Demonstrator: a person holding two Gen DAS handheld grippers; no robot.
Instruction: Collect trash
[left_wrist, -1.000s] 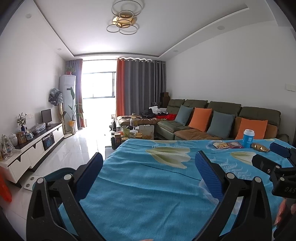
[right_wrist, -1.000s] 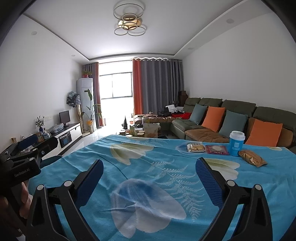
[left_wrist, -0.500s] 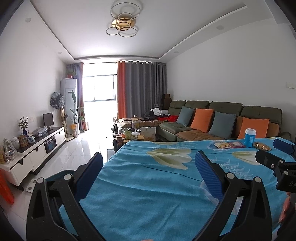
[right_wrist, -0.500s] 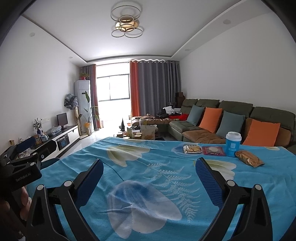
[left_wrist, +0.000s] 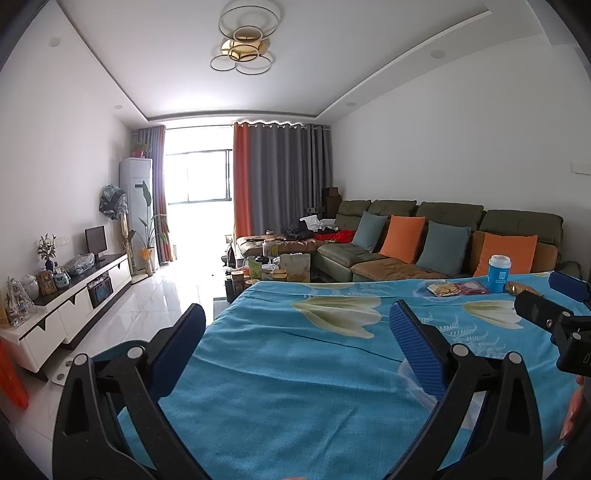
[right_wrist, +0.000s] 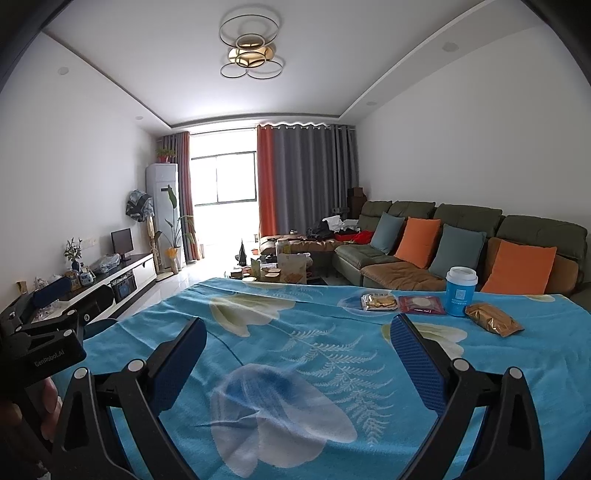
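On a table with a blue flowered cloth (right_wrist: 295, 332) the trash lies at the far right: a clear cracker packet (right_wrist: 378, 301), a red packet (right_wrist: 421, 305), a blue paper cup with a white lid (right_wrist: 460, 291) and a gold foil packet (right_wrist: 493, 324). The cup (left_wrist: 498, 273) and packets (left_wrist: 445, 288) also show in the left wrist view. My left gripper (left_wrist: 295, 332) is open and empty above the near left of the cloth. My right gripper (right_wrist: 297, 345) is open and empty above the near middle, well short of the trash.
A green sofa (right_wrist: 461, 240) with orange and grey cushions stands behind the table on the right. A cluttered low coffee table (right_wrist: 280, 269) stands beyond the far edge. A white TV cabinet (left_wrist: 74, 295) runs along the left wall. A teal chair (left_wrist: 114, 350) sits at the table's left side.
Both views have tilted slightly downward and shifted; the trash sits a little lower and nearer in the right wrist view. Both grippers stay open and empty.
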